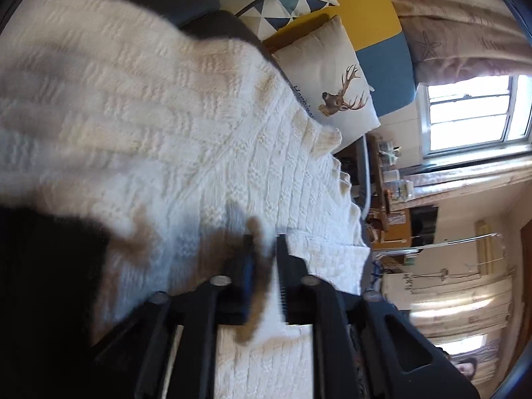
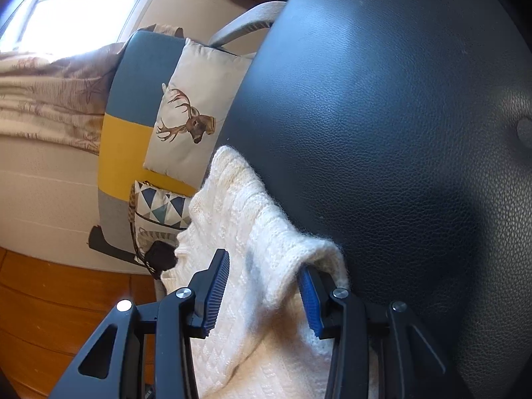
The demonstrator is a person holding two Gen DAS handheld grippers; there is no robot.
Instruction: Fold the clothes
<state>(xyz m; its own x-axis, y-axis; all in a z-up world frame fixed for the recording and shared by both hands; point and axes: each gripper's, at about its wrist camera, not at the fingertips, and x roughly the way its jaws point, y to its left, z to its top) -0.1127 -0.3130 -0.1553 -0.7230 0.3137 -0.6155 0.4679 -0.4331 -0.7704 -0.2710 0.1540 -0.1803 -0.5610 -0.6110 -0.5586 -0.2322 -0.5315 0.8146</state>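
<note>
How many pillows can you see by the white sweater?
2. The deer pillow leans on the blue and yellow backrest next to the black seat; the triangle pillow sits beside it. More may hide behind the sweater.

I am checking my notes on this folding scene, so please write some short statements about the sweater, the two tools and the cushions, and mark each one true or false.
1. The sweater is white knitwear. True.
2. The left tool stands wide open with nothing in it. False: it is shut on a fold of the sweater.
3. The right tool is open, with sweater fabric lying between its blue pads. True.
4. The sweater lies on a wooden table. False: it lies on a dark leather-like surface.
5. One cushion shows a deer head. True.
6. The other cushion has red stripes. False: it has blue, grey and white triangles.
</note>
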